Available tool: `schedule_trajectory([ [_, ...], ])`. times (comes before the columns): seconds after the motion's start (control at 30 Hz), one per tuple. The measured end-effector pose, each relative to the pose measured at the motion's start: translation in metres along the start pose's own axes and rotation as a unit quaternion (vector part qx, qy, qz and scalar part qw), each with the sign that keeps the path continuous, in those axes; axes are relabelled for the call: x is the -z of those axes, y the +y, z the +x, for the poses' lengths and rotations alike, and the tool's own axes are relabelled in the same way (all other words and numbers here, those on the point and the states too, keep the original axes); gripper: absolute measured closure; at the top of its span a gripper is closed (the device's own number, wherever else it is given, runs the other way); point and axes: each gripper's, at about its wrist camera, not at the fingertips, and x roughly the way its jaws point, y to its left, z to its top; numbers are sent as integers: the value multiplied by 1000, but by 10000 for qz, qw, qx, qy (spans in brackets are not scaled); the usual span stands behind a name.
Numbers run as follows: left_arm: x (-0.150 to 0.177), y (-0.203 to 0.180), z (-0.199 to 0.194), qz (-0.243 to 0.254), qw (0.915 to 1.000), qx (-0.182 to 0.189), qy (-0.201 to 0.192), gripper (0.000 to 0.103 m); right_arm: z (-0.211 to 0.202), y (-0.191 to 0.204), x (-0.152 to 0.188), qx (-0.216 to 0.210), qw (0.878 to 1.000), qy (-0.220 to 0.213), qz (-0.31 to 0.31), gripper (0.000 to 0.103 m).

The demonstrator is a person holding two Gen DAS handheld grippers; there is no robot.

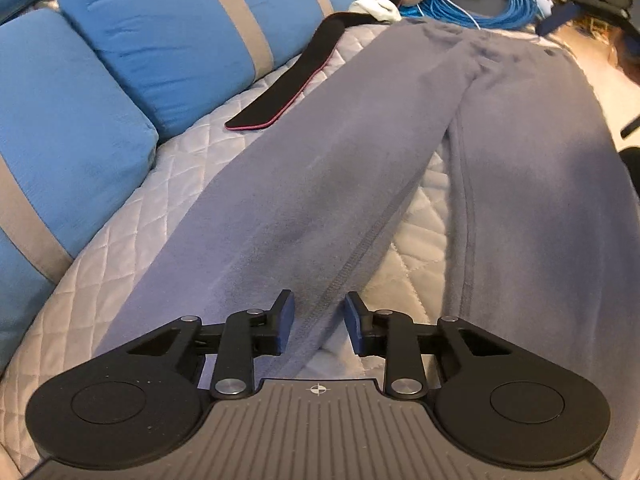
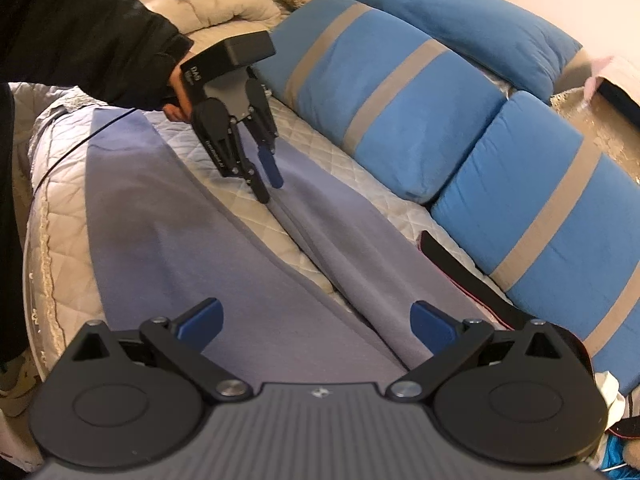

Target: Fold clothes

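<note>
Grey-blue fleece trousers (image 1: 340, 152) lie spread flat on the quilted bed cover (image 1: 132, 240), legs apart in a V. My left gripper (image 1: 320, 322) is down at the inner seam of the far leg near its hem, its blue pads a narrow gap apart with the seam running between them. The cloth there looks flat, not pinched up. In the right wrist view the same left gripper (image 2: 270, 190), held by a hand in a black sleeve (image 2: 80, 32), tips down onto that leg of the trousers (image 2: 168, 240). My right gripper (image 2: 316, 320) hovers wide open over where the legs meet.
Blue cushions with grey stripes (image 2: 400, 100) line the far side of the bed. A black strap with a pink edge (image 1: 288, 84) lies beside the trousers. A coil of blue cable (image 1: 480, 4) and clutter sit beyond the waistband. Beige blankets (image 2: 224, 4) are piled at the bed's end.
</note>
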Motion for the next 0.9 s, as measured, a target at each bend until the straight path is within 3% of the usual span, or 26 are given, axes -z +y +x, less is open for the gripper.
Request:
schedule_trajectory([
  [0.13, -1, -3, 2, 36, 9999, -12, 93, 79, 2, -2, 2, 13, 10000, 39, 82, 0],
  [0.23, -4, -8, 2, 26, 9998, -119, 140, 95, 2, -2, 3, 3, 9999, 53, 122, 0],
  [0.27, -5, -11, 0, 60, 9995, -261, 136, 99, 3, -2, 3, 7, 9999, 68, 128, 0],
  [0.43, -8, -34, -14, 191, 9944, -1041, 21, 100, 8, -2, 6, 55, 9998, 146, 150, 0],
  [0.7, -1, -82, -38, 512, 9689, -2379, -444, 100, 34, -17, 19, 345, 9979, 312, 454, 0],
  [0.9, -1, -97, -42, 759, 9534, -2871, -531, 100, 55, -40, 21, 707, 9940, 400, 738, 0],
])
